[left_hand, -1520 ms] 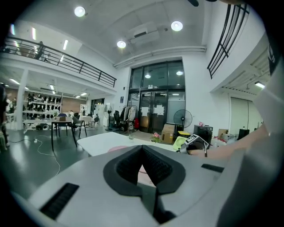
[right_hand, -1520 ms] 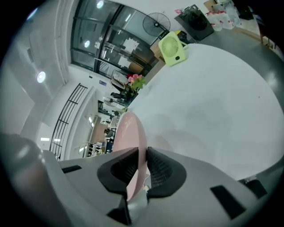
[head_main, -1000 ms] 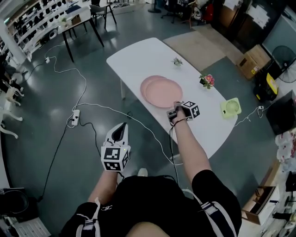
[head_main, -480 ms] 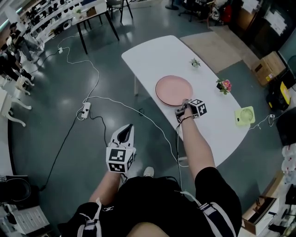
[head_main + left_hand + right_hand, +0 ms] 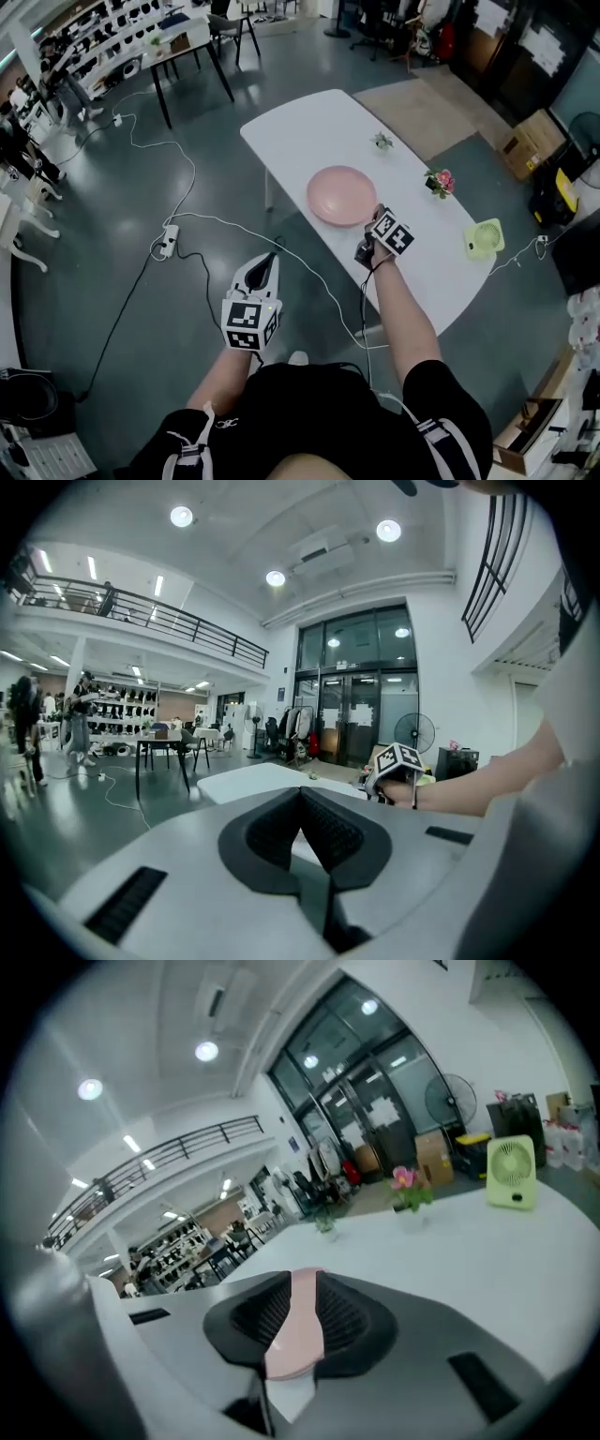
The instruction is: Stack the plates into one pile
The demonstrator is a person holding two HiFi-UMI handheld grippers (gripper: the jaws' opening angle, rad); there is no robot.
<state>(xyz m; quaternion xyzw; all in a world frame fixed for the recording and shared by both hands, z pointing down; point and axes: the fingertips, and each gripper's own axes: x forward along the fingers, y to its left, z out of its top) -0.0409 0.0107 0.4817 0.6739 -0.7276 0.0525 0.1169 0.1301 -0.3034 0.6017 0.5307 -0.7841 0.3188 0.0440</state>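
A pile of pink plates (image 5: 341, 195) lies on the white oval table (image 5: 300, 131). My right gripper (image 5: 366, 239) hovers just at the pile's near rim, its marker cube beside it. In the right gripper view the jaws (image 5: 302, 1283) stand a little apart and have just been opening. The pink plate (image 5: 298, 1335) shows through the gap, lying beyond them on the table, and the pads do not press on it. My left gripper (image 5: 270, 262) hangs over the floor left of the table. Its jaws (image 5: 300, 794) meet with nothing between them.
On the table's right part stand a small green fan (image 5: 480, 239), a pot of pink flowers (image 5: 437, 180) and a little green plant (image 5: 382, 141). Cables and a power strip (image 5: 167, 246) lie on the floor to the left. A dark-legged table (image 5: 178, 47) stands further back.
Two overlapping plates became one neat pile. The right gripper has let go, rolled its wrist and lifted back from the near rim. The left gripper has barely moved.
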